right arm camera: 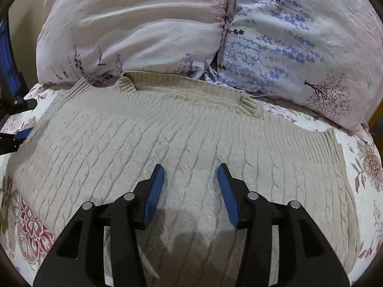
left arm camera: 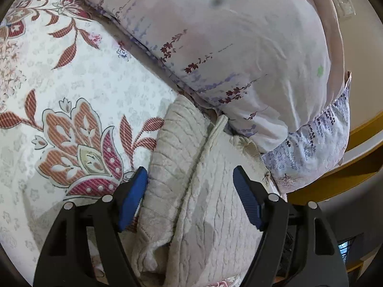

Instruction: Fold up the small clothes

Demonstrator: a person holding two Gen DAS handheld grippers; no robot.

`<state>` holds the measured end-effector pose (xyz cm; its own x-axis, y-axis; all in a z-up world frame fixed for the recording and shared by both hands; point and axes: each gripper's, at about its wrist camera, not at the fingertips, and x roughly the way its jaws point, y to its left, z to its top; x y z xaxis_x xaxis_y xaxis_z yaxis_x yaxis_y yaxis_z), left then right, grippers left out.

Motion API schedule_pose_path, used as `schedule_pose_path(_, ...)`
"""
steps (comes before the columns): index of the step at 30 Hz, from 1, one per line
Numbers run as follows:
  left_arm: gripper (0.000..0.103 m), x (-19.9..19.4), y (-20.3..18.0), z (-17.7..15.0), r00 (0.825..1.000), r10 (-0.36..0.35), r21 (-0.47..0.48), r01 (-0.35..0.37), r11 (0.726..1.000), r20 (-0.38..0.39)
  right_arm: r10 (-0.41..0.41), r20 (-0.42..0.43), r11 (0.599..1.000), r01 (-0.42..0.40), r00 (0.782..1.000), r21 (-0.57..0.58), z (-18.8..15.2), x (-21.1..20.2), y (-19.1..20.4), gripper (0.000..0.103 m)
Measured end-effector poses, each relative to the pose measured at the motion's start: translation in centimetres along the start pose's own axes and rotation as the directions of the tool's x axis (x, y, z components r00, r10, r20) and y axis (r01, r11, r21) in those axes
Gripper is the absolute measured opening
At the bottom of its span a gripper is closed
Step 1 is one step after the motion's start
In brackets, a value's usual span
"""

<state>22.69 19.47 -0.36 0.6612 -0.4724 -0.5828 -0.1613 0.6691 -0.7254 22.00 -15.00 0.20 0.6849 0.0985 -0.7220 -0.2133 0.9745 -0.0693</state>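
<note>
Sweater, left wrist view: we see the beige cable-knit sweater [left arm camera: 203, 205] bunched on the floral bedsheet [left arm camera: 83, 91], against the pillow [left arm camera: 227, 47].
Left tool [left arm camera: 190, 199]: spread wide, angled down over the bunched knit, one blue finger either side.
Sweater, right wrist view: sweater [right arm camera: 182, 138] laid flat, collar toward the pillows [right arm camera: 167, 24].
Right tool [right arm camera: 190, 195]: spread, low over the sweater's middle, gripping nothing.

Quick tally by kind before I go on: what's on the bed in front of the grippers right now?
Beige cable-knit sweater: 1
Lavender-print pillows: 2
Floral bedsheet: 1
Grippers, left gripper and right gripper, both open over the sweater: 2
Total: 6
</note>
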Motion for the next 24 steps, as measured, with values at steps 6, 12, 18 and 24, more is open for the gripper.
schedule_pose_path(6, 0.074, 0.6, -0.5, -0.1, 1.0, -0.003, 0.012, 0.003, 1.0, -0.006, 0.007, 0.005, 1.0, -0.007, 1.0, 0.003, -0.1, 0.0, -0.3, 0.049)
schedule_pose_path(12, 0.069, 1.2, -0.9, -0.5, 1.0, -0.017, 0.023, 0.017, 1.0, -0.018, 0.017, 0.004, 1.0, -0.017, 1.0, 0.011, -0.1, -0.1, -0.1, 0.05)
schedule_pose_path(18, 0.055, 1.9, -1.0, -0.8, 0.999, -0.019, 0.023, 0.02, 1.0, -0.032, 0.02, 0.007, 1.0, -0.02, 1.0, 0.012, -0.2, 0.0, -0.1, 0.05)
schedule_pose_path(24, 0.022, 2.5, -1.5, -1.0, 0.998, -0.007, 0.04, 0.009, 0.999, -0.066, 0.021, 0.006, 1.0, -0.021, 1.0, 0.014, -0.2, 0.1, 0.1, 0.05)
